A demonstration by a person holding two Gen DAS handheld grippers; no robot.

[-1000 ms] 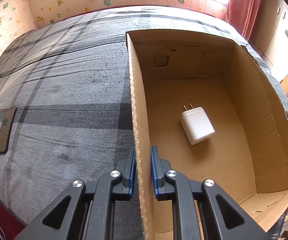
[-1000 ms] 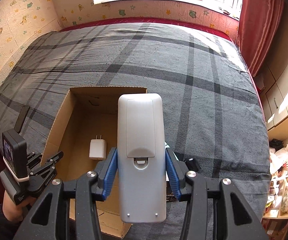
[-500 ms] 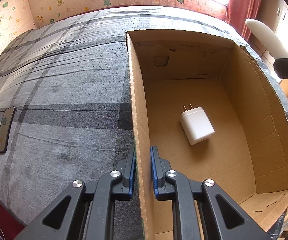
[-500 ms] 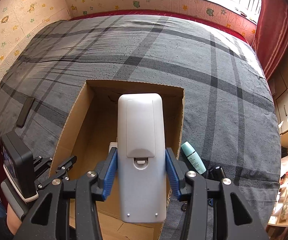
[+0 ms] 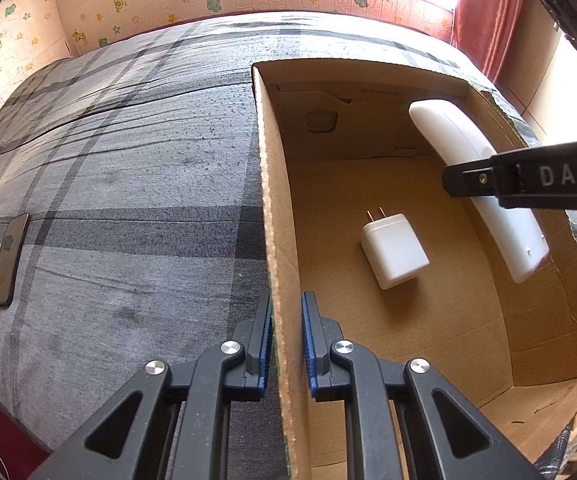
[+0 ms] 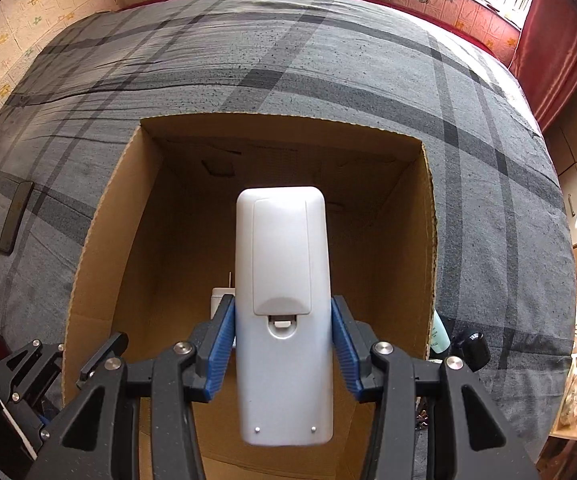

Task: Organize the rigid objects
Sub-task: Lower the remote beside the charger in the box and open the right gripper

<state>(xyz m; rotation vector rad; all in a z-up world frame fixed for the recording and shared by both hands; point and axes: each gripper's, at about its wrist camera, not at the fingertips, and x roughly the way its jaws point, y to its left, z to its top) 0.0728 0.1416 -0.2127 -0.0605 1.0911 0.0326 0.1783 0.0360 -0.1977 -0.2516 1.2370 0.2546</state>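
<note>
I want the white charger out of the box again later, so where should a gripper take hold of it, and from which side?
Grip the white charger across its two long flat sides, at mid-body, coming straight down from above. It lies flat on the floor of the cardboard box with its prongs toward the far wall, so avoid that end. The walls probably block any sideways approach; the open top is free.

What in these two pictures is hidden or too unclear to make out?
- Button face of the white remote: turned away from the right wrist view; the left wrist view shows only its side.
- White charger: in the right wrist view the remote and gripper finger cover nearly all of it.
- Green bottle: the cardboard box wall hides most of it.
- Printed line on the box's far wall, left wrist view: too small to read.
- Dark phone: its screen cannot be made out.
</note>
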